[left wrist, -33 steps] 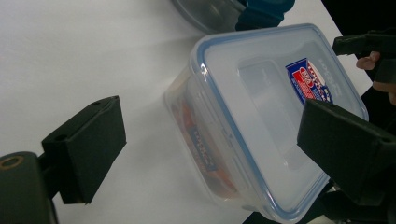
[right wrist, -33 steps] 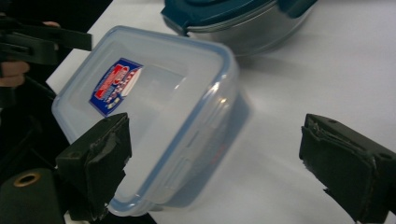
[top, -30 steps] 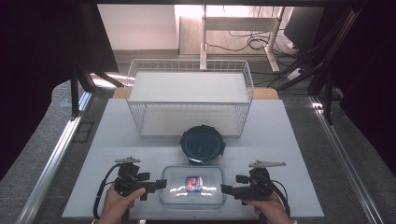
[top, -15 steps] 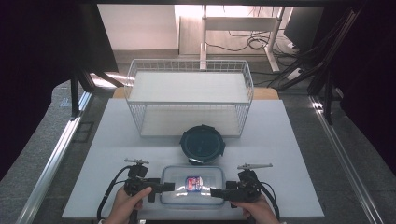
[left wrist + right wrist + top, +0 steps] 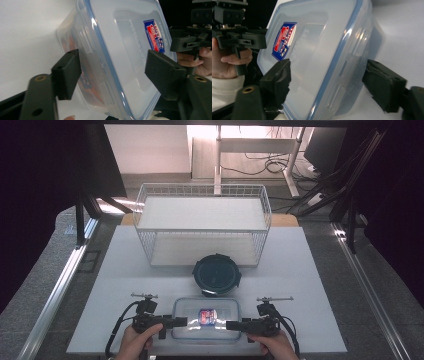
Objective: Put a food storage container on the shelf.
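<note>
Clear plastic is sitting at the near edge of the white desk point(image 5: 300, 265): a rectangular container point(image 5: 206, 319) with a blue-rimmed lid and a red and blue label, lying just in front of a round dark lid point(image 5: 216, 274) and a white wire basket point(image 5: 202, 227). The left gripper point(image 5: 175, 321) is coming at its left end and the right gripper point(image 5: 234, 324) at its right end, each held by a hand. In my judgement the main risk is slipping — the walls are smooth and a little flexible, so if one side is squeezing earlier or harder than the other, the container could be turning or sliding toward the edge of the desk, and a pinch on the lid rim alone could be popping a latch. In the left gripper view the jaws are standing wide apart, one on each side of the container's end; I cannot tell whether the pads are touching it. In the right gripper view the jaws are also spread wide around the opposite end, the pads looking very close to the plastic — nothing is gripped firmly yet, as far as I can judge.
</note>
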`<action>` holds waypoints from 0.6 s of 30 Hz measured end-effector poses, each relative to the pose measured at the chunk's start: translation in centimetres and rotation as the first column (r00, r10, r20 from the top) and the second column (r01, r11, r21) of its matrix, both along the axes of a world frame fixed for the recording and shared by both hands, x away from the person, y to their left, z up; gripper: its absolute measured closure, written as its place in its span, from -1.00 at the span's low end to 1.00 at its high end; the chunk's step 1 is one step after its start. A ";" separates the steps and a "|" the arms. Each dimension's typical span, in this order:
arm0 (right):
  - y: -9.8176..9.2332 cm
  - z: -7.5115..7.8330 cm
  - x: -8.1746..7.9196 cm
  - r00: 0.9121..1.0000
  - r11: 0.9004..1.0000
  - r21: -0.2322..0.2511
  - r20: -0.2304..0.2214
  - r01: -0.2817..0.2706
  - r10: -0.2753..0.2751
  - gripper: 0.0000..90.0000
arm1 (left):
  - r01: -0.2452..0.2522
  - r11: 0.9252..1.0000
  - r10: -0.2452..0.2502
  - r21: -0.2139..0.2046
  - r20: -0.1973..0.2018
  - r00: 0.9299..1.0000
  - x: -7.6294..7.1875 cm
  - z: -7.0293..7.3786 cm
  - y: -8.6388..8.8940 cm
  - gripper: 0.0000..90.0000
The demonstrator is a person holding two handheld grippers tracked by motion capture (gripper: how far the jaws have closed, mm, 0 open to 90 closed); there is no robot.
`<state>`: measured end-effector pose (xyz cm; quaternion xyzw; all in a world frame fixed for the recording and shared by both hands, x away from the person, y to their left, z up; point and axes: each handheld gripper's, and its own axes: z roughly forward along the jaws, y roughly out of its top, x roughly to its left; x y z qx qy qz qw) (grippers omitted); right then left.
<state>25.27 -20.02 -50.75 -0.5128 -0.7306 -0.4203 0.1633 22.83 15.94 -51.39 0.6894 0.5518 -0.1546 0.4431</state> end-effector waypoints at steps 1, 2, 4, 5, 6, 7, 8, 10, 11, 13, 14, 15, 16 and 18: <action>-0.1 0.1 0.0 1.000 1.000 0.004 0.002 0.008 -0.009 -0.39 | -0.002 1.000 0.002 0.004 0.002 1.000 -0.1 0.1 0.0 -0.30; -0.2 0.2 -0.1 1.000 1.000 0.006 0.008 0.019 -0.019 -0.31 | -0.005 1.000 0.005 0.002 0.003 1.000 -0.1 0.0 0.0 -0.30; -0.4 0.2 0.0 1.000 0.999 0.018 -0.002 0.031 -0.031 -0.27 | -0.010 1.000 0.010 -0.004 -0.001 1.000 -0.1 0.0 0.1 -0.28; -0.5 0.2 0.0 0.999 0.999 0.023 -0.004 0.035 -0.035 -0.26 | -0.010 1.000 0.010 -0.004 -0.001 1.000 -0.1 0.0 0.1 -0.26; -0.6 0.2 0.0 0.999 0.999 0.028 -0.006 0.037 -0.037 -0.24 | -0.012 1.000 0.012 -0.010 0.000 1.000 -0.2 0.0 0.2 -0.25; -0.6 0.2 -0.1 0.999 0.999 0.031 -0.008 0.040 -0.039 -0.23 | -0.013 1.000 0.013 -0.012 0.003 1.000 -0.2 0.1 0.2 -0.24; -0.6 0.3 -0.1 0.999 0.999 0.031 -0.005 0.042 -0.042 -0.22 | -0.013 1.000 0.013 -0.011 0.006 1.000 -0.3 0.1 0.2 -0.22; -0.7 0.4 -0.2 0.999 0.999 0.030 -0.003 0.043 -0.043 -0.19 | -0.014 1.000 0.014 -0.010 0.008 1.000 -0.4 0.3 0.3 -0.20; -0.7 0.5 -0.3 0.999 0.998 0.032 -0.003 0.046 -0.046 -0.18 | -0.017 1.000 0.017 -0.013 0.011 1.000 -0.5 0.3 0.3 -0.18; -0.7 0.6 -0.4 0.999 0.998 0.032 0.003 0.047 -0.047 -0.16 | -0.013 1.000 0.013 -0.009 0.013 1.000 -0.6 0.5 0.3 -0.16; -0.7 0.6 -0.4 0.999 0.998 0.031 0.008 0.047 -0.047 -0.15 | -0.011 1.000 0.011 -0.006 0.015 1.000 -0.6 0.5 0.4 -0.15; -0.8 0.7 -0.5 0.999 0.998 0.031 0.010 0.047 -0.047 -0.13 | -0.011 1.000 0.011 -0.006 0.016 1.000 -0.7 0.7 0.4 -0.14; -0.8 0.8 -0.5 0.999 0.998 0.032 0.014 0.047 -0.047 -0.12 | -0.013 1.000 0.013 -0.008 0.019 1.000 -0.7 0.7 0.4 -0.12; -0.8 0.8 -0.6 0.999 0.998 0.035 0.017 0.050 -0.050 -0.10 | -0.014 1.000 0.014 -0.007 0.022 1.000 -0.8 0.8 0.5 -0.08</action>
